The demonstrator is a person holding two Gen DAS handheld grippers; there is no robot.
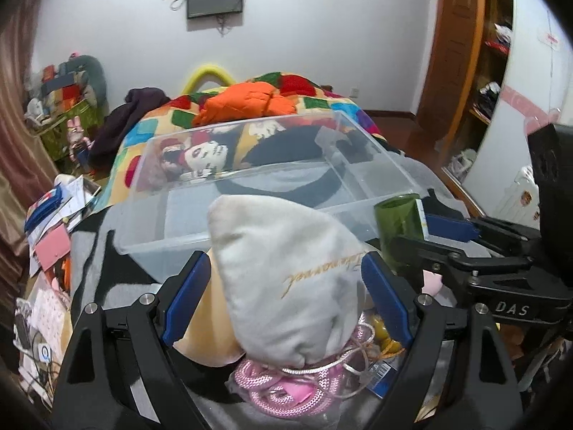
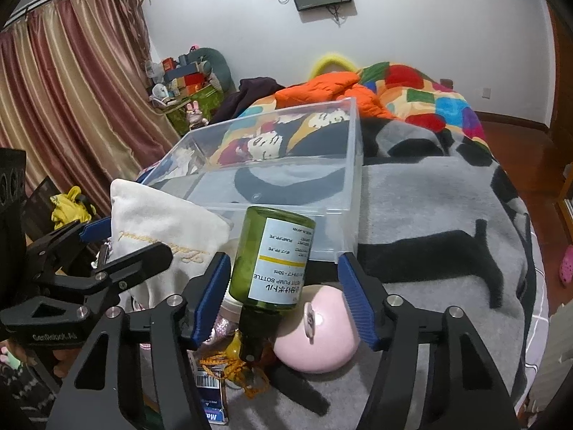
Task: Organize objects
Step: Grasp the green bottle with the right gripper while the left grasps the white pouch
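On the bed, near a clear bin, my left tool grips a white pouch; my right tool stands open around a green bottle.

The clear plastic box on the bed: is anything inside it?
Nothing visible inside the clear plastic box; only the grey blanket shows through its bottom. The white cloth pouch hides its near corner.

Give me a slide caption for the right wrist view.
Green glass pump bottle between right hand-held gripper fingers, before clear plastic bin.
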